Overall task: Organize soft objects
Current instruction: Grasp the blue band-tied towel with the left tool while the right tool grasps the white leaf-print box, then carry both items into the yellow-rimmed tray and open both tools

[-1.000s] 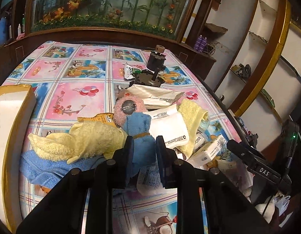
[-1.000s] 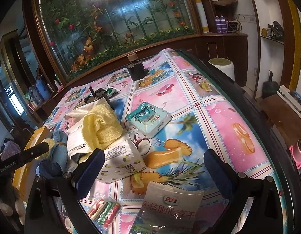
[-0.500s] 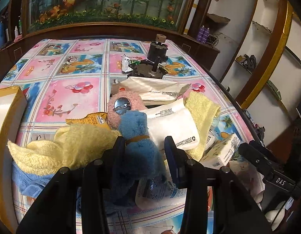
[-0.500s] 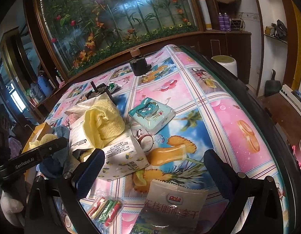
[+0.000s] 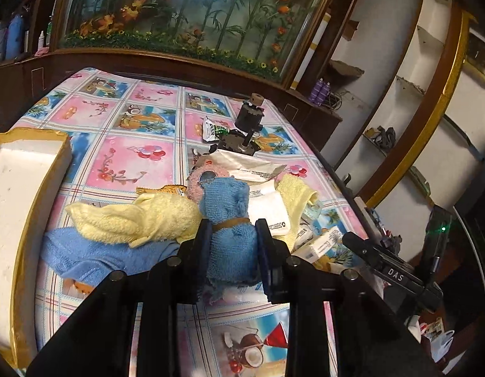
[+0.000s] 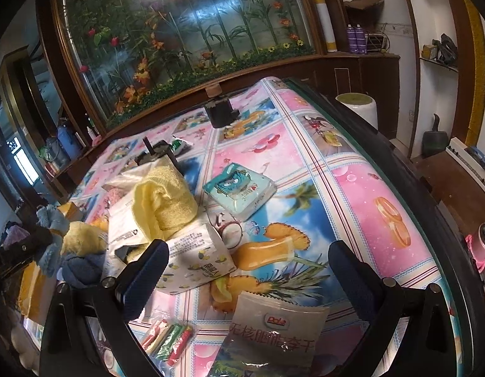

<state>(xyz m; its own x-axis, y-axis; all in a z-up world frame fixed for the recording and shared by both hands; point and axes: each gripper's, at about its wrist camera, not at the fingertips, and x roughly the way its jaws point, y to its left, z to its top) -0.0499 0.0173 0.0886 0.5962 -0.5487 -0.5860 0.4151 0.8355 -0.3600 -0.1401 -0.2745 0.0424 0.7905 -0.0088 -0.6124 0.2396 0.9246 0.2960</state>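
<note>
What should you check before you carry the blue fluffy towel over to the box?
1. Left gripper jaws pressed on both sides of the blue towel bundle: ok.
2. Bundle's brown band in place: ok.
3. Bundle clear of the yellow towel: cannot tell, they overlap.
4. White box has room: ok.
5. Right gripper open, holding nothing: ok.

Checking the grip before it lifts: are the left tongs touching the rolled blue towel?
Touching. The left wrist view shows both fingers of the left tongs pressed against the sides of the rolled blue towel, with no gap.
</note>
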